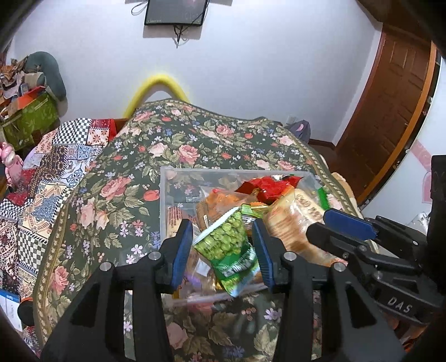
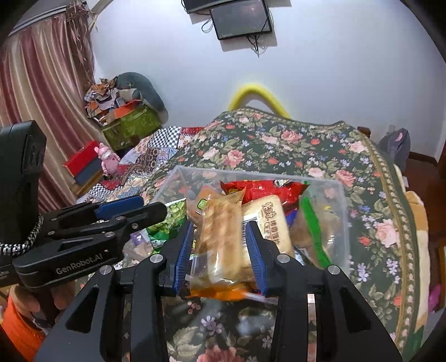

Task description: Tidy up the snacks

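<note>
The left gripper [image 1: 223, 250] is pinching a green crinkled packet of green peas [image 1: 230, 252] between its blue pads, over the near edge of the clear plastic bin [image 1: 167, 178]. The right gripper [image 2: 220, 257] is clasping a clear-wrapped golden pastry packet [image 2: 218, 245] at the same edge. Behind them, a red foil bag [image 2: 267, 189] is lying against the bin's far wall. The bin is sitting on a dark floral-patterned bedspread [image 1: 195, 139]. A black wall-mounted screen [image 1: 175, 12] is hanging beyond.
</note>
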The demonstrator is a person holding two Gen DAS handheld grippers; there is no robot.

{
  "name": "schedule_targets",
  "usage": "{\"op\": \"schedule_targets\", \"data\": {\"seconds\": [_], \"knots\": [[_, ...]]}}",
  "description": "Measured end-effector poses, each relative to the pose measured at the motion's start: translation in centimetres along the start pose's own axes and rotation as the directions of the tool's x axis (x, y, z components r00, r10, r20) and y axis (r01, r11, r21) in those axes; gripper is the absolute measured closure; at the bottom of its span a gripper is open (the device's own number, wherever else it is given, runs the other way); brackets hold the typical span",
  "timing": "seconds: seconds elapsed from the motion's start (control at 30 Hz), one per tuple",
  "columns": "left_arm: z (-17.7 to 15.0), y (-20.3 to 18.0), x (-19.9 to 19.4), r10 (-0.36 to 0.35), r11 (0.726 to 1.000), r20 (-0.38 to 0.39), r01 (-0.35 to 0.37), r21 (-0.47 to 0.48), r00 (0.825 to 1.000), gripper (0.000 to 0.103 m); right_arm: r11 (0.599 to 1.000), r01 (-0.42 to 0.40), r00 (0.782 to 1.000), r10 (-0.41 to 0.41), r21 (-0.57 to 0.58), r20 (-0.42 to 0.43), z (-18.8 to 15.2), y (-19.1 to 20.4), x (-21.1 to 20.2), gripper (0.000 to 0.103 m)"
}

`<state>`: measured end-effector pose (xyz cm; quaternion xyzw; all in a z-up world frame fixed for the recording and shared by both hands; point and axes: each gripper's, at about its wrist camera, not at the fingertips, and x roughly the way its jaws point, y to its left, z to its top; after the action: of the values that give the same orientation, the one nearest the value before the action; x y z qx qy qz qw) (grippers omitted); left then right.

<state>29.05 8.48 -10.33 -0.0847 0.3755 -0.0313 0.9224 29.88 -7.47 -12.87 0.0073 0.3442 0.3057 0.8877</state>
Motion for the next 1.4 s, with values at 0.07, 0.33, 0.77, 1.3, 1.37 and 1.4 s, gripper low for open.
{"op": "schedule_targets", "data": {"seconds": [0.07,0.33,0.77,1.3,1.37,1.4], "knots": [[0.1,-0.3,-1.1,-0.004,1.0,0.016,0.004,0.004,1.0,0.059,1.0,0.005,1.0,-0.005,-0.004,0.017,0.1,0.2,-1.2,0.067],[-0.9,-2.3,-6.8,-0.022,0.999,0.09,0.018,0.045,0.996,0.059,1.0,0.01,0.997,-0.008,-0.025,0.072,-0.2,0.8,-5.7,0.067],[-6.6,-3.9,-13.1,-0.009,0.995,0.244,-0.015,0.096,0.97,0.036,0.998,0.062,0.984,-0.06,-0.007,0.168,-4.8,0.9,-10.4,0.057],[-9.0,-5.9,-20.9,-0.02,0.996,0.447,-0.018,0.082,0.894,0.007,0.989,0.139,0.892,-0.1,-0.056,0.441,-6.3,4.3,-18.6,0.014],[-9.2,-6.1,-21.5,-0.021,0.996,0.459,-0.021,0.087,0.888,0.006,0.989,0.142,0.887,-0.104,-0.05,0.449,-6.4,4.6,-18.8,0.005],[-9.2,-6.2,-21.7,-0.021,0.996,0.463,-0.023,0.088,0.886,0.005,0.989,0.143,0.884,-0.107,-0.046,0.455,-6.4,4.6,-18.9,0.004]]}}
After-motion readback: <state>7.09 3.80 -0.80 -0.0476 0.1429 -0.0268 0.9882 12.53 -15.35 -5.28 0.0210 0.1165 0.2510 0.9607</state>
